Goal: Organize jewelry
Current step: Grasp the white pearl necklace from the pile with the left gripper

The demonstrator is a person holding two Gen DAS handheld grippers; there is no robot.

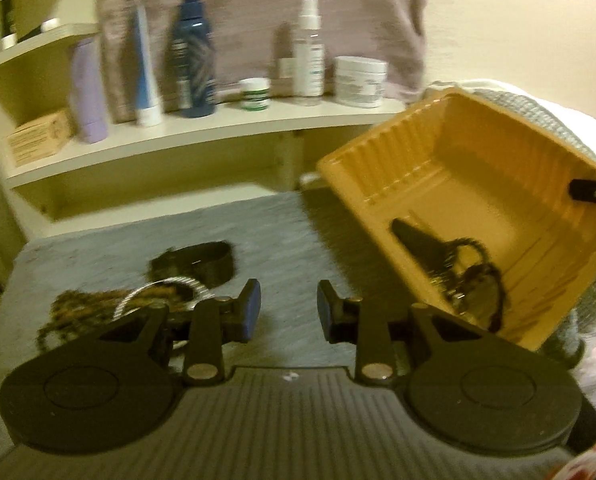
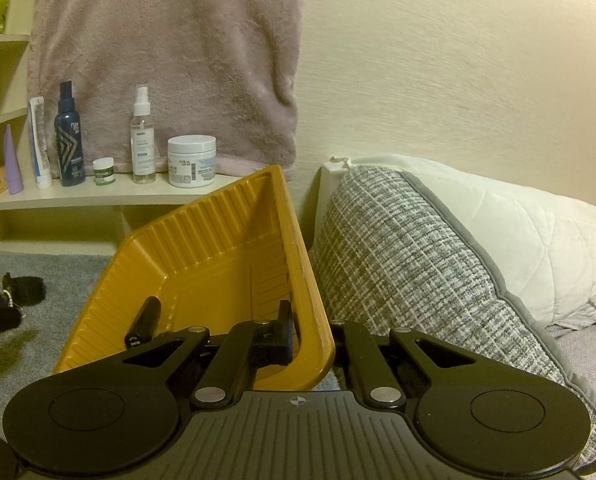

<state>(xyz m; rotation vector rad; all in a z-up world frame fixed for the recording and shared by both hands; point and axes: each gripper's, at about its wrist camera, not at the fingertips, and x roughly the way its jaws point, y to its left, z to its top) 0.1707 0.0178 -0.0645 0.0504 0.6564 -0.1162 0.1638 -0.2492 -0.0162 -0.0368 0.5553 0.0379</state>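
A yellow plastic tray (image 1: 478,152) is tilted up at the right of a grey mat (image 1: 282,240). In it lie a dark clip (image 1: 414,240) and dark tangled jewelry (image 1: 478,280). My right gripper (image 2: 310,336) is shut on the tray's right rim (image 2: 302,280), one finger inside and one outside; its tip shows in the left wrist view (image 1: 590,192). My left gripper (image 1: 288,312) is open and empty above the mat. A black band (image 1: 202,260), a silver bangle (image 1: 162,292) and a brownish chain pile (image 1: 82,312) lie on the mat left of it.
A cream shelf (image 1: 218,128) behind the mat holds bottles, tubes and jars, with a pink towel (image 2: 166,60) hanging above. A grey woven pillow (image 2: 410,264) and white bedding (image 2: 538,240) lie right of the tray.
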